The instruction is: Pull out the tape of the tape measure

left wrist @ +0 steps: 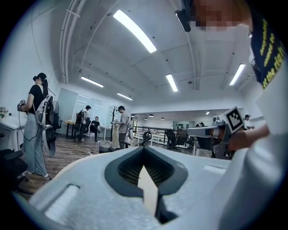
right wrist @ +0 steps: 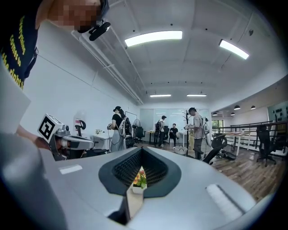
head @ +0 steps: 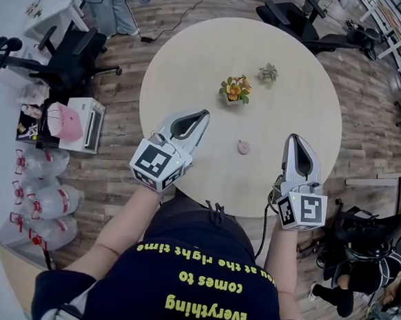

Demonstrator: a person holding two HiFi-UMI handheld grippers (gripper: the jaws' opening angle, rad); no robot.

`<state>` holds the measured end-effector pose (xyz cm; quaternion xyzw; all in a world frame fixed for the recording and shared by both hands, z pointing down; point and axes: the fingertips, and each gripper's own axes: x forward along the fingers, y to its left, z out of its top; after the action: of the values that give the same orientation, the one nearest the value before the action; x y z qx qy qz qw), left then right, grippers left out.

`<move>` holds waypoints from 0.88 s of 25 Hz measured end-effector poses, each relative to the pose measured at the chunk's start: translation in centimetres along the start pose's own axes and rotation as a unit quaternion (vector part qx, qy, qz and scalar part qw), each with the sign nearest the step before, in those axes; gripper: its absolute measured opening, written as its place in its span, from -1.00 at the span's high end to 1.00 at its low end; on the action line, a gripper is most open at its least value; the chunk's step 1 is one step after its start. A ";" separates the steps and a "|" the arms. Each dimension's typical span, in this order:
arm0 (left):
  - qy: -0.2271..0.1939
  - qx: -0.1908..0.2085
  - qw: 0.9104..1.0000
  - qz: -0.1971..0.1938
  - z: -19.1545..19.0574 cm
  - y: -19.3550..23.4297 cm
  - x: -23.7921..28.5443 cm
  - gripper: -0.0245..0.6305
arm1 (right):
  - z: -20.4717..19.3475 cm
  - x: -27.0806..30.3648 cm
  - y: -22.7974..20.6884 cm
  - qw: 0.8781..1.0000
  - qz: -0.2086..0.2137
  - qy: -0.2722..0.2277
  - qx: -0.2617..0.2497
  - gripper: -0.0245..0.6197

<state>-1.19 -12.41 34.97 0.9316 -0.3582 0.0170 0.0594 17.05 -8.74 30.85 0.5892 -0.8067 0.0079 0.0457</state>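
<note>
Lying between closed left claw [head: 202,115] and closed right claw [head: 295,138], the tape measure [head: 243,147] looks round, pinkish.

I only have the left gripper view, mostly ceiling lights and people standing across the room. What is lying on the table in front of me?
Observer: The head view shows a small round pinkish object, possibly the tape measure, lying alone on the round table.
Operator: Anything else on that table?
Observer: A pot of orange flowers stands farther from you, with a smaller green plant beyond it.
Operator: Is the right tool carrying anything?
Observer: No. The right tool has its jaws together with nothing between them, and it is held above the table's near edge.
</note>
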 end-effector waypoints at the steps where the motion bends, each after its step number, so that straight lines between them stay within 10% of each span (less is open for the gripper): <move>1: -0.001 0.001 1.000 0.001 0.1 0.0 0.1 0.92 | 0.1 0.0 0.0 1.000 -0.001 -0.001 0.000 0.89; 22: -0.013 0.008 1.000 0.018 0.9 -0.5 -0.2 0.92 | 1.7 -1.0 -0.7 0.999 -0.020 -0.030 -0.006 0.89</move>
<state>-1.01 -12.00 34.06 0.9257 -0.3753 0.0091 0.0474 17.88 -8.15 29.06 0.6052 -0.7955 -0.0154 0.0256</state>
